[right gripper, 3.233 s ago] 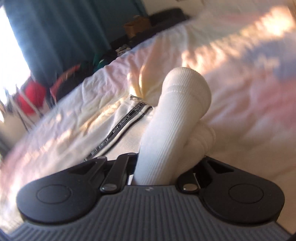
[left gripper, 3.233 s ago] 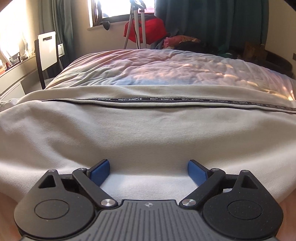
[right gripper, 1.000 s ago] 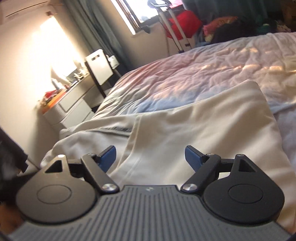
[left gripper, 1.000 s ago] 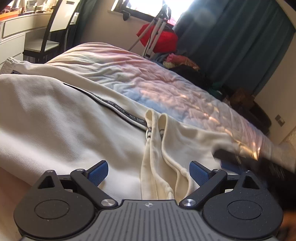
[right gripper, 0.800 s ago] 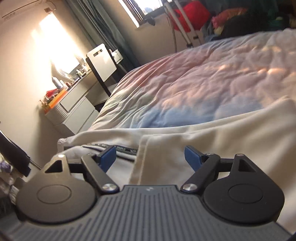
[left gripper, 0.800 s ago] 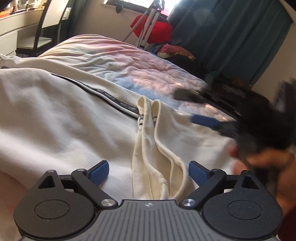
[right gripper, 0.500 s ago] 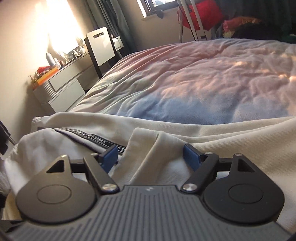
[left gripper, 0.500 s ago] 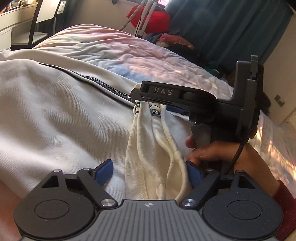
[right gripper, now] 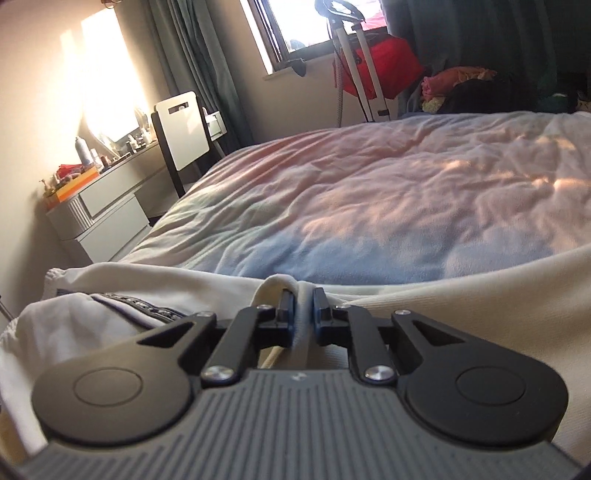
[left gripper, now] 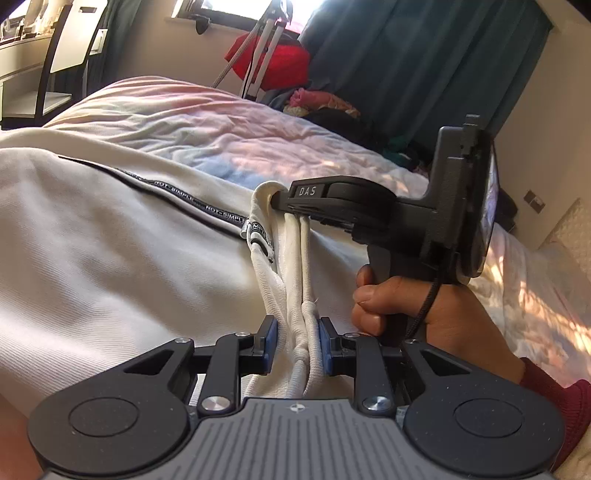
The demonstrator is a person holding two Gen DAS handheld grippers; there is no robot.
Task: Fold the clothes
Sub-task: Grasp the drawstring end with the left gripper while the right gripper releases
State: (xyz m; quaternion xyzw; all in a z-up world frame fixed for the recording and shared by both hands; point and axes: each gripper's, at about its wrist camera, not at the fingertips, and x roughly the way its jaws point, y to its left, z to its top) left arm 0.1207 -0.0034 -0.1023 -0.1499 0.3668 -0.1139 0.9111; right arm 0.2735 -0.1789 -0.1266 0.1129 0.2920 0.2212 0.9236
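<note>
Both sets of blue pads, spread wide half a second ago, have now closed on cloth. Nearest in the left wrist view, the left hand-held gripper (left gripper: 295, 343) is clenched on a bunched ridge of the cream garment (left gripper: 110, 266), several corded hems squeezed between its pads. Just beyond, the right hand-held gripper (left gripper: 275, 195), marked DAS, nips the far end of the same ridge beside the zip pull, with the person's right hand (left gripper: 417, 314) wrapped round its grip and a dark red sleeve (left gripper: 554, 391) at the wrist. From its own camera, the right hand-held gripper (right gripper: 303, 310) shows its jaws nearly together on a thin fold of the garment (right gripper: 461, 295).

The garment lies spread across the near edge of the bed (right gripper: 369, 192), its black lettered zip tape (left gripper: 192, 201) running off to the left. Its near hem is cut off by the gripper bodies, so the lower part cannot be made out.

Beyond it the rumpled pastel duvet (left gripper: 229, 136) stretches away in patches of sunlight. Past the bed stand a white-backed chair (right gripper: 183, 133) and a grey drawer table (right gripper: 99, 214) cluttered with small items too blurred to tell apart. Farther off are a tripod (left gripper: 258, 48) before a red bag (right gripper: 384, 66), a heap of clothes (left gripper: 321, 101) on the floor, dark teal curtains (left gripper: 424, 62) and the bright window (right gripper: 299, 26).
</note>
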